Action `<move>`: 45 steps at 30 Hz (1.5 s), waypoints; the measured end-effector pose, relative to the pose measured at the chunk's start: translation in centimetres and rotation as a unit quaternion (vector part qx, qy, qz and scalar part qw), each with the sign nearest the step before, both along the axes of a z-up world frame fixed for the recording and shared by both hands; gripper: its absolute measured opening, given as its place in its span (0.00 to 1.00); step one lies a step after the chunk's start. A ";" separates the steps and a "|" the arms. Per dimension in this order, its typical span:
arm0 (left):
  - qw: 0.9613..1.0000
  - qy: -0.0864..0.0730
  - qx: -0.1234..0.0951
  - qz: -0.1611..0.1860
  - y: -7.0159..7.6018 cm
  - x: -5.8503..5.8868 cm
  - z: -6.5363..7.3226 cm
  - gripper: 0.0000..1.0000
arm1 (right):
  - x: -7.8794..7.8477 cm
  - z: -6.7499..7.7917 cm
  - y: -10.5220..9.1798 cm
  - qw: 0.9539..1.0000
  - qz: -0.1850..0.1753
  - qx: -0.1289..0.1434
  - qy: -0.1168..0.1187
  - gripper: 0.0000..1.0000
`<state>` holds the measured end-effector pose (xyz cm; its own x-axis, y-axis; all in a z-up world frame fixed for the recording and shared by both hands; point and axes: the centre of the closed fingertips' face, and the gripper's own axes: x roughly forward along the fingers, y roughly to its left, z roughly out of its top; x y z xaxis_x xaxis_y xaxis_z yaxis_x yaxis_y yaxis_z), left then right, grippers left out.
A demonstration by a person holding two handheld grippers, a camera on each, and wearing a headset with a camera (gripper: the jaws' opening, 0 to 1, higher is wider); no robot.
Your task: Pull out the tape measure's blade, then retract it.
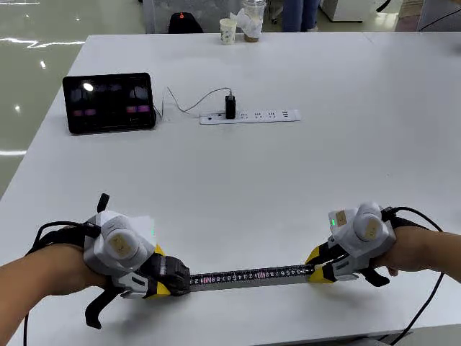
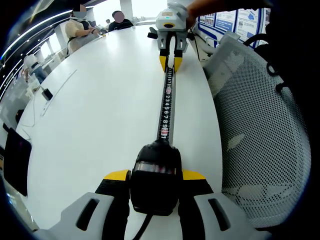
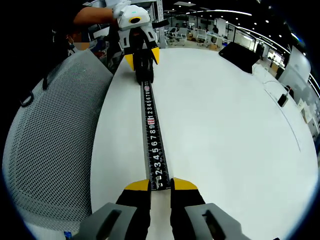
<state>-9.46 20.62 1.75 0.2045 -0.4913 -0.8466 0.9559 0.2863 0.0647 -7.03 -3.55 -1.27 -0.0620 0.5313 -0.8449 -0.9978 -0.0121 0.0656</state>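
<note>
Tongs face each other, blade (image 1: 248, 274) stretched between them.
Left tongs (image 1: 164, 280) clench the case (image 2: 156, 177) by the surface's (image 1: 288, 180) near edge; right tongs (image 1: 317, 268) pinch the blade's end, hook hidden.

Black tape measure (image 1: 173, 276) w/ numbered blade (image 1: 248, 274) extended horiz.

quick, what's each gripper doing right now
left gripper: shut on the tape measure case
right gripper: shut on the end of the blade

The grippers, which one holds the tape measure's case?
The left gripper, shut on the black case; the right gripper pinches only the end of the blade.
</note>
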 end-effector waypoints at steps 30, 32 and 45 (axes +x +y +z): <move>1.000 -0.006 0.005 0.025 0.3 0.8 0.4 0.43 | 0.0 0.1 0.1 0.999 -0.020 -0.022 -0.037 0.15; 0.999 -0.004 0.002 0.033 0.3 0.9 0.5 0.47 | -0.1 0.2 0.2 0.999 -0.027 -0.019 -0.036 0.17; 0.992 0.026 -0.040 0.115 1.1 1.2 1.0 0.71 | 0.6 1.4 -1.1 0.991 -0.129 0.008 -0.021 0.27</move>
